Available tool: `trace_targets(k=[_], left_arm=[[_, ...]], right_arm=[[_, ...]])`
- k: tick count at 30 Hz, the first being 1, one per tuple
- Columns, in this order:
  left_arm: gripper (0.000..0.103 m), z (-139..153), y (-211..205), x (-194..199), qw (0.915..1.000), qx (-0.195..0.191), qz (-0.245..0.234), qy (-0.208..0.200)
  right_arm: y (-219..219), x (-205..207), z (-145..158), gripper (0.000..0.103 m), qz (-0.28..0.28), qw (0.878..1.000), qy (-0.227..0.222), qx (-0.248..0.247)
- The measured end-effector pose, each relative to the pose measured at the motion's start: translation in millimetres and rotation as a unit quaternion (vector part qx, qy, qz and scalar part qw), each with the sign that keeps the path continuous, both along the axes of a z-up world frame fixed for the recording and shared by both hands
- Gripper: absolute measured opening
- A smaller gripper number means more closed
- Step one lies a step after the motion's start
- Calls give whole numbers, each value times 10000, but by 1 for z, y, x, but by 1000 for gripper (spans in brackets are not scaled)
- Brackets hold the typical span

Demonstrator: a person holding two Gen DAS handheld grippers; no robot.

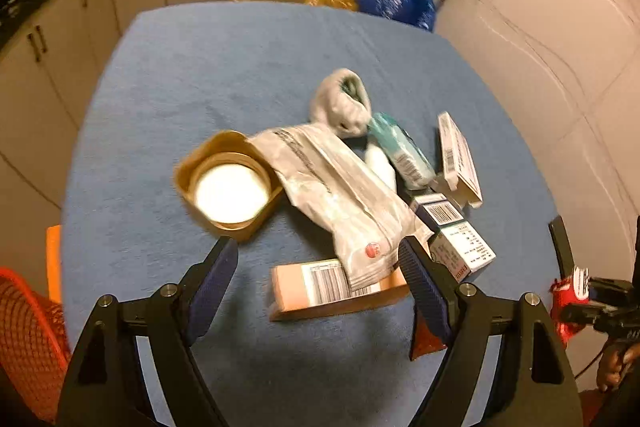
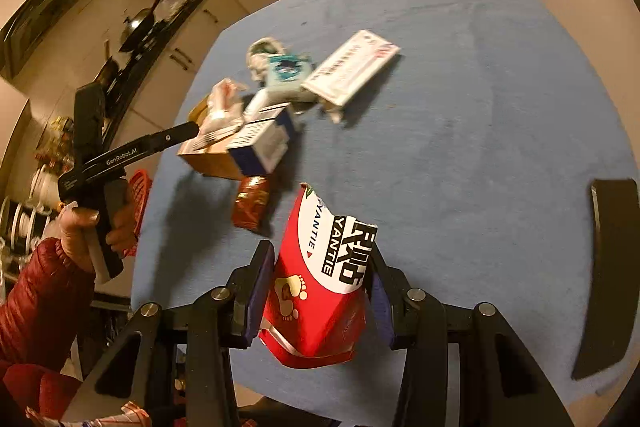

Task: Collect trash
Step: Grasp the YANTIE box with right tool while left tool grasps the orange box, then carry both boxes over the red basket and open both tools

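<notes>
Right gripper jaws clamped on a red carton, left gripper jaws wide and empty above a silver pouch, peach box, blue table.

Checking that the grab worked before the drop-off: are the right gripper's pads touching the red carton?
Touching. The right wrist view shows the right gripper with a pad pressed against each side of the red carton, which is dented and lifted clear of the blue table.
</notes>
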State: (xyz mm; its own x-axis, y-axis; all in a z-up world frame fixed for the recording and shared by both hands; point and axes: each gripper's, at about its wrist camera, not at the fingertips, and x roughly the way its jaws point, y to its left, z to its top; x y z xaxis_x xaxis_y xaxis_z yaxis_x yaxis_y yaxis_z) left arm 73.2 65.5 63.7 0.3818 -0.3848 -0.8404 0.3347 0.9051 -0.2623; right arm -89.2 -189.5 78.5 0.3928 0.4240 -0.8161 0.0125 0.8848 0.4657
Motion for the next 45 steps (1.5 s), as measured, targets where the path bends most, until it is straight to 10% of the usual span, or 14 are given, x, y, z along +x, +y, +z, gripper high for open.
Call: trace_targets(k=[13, 19, 26, 45], left_arm=[[81, -6, -41, -78, 9895, 35, -1426, 225], [79, -13, -54, -71, 9935, 468, -1032, -96], [26, -18, -55, -67, 9948, 412, -929, -53], [22, 1, 10, -129, 9989, 369, 260, -151]], right_arm=[[-3, -10, 0, 49, -237, 9997, -18, 89], [7, -14, -1, 49, -97, 9999, -20, 52], [10, -20, 2, 49, -57, 10000, -63, 25], [75, 6, 8, 49, 871, 9959, -258, 16]])
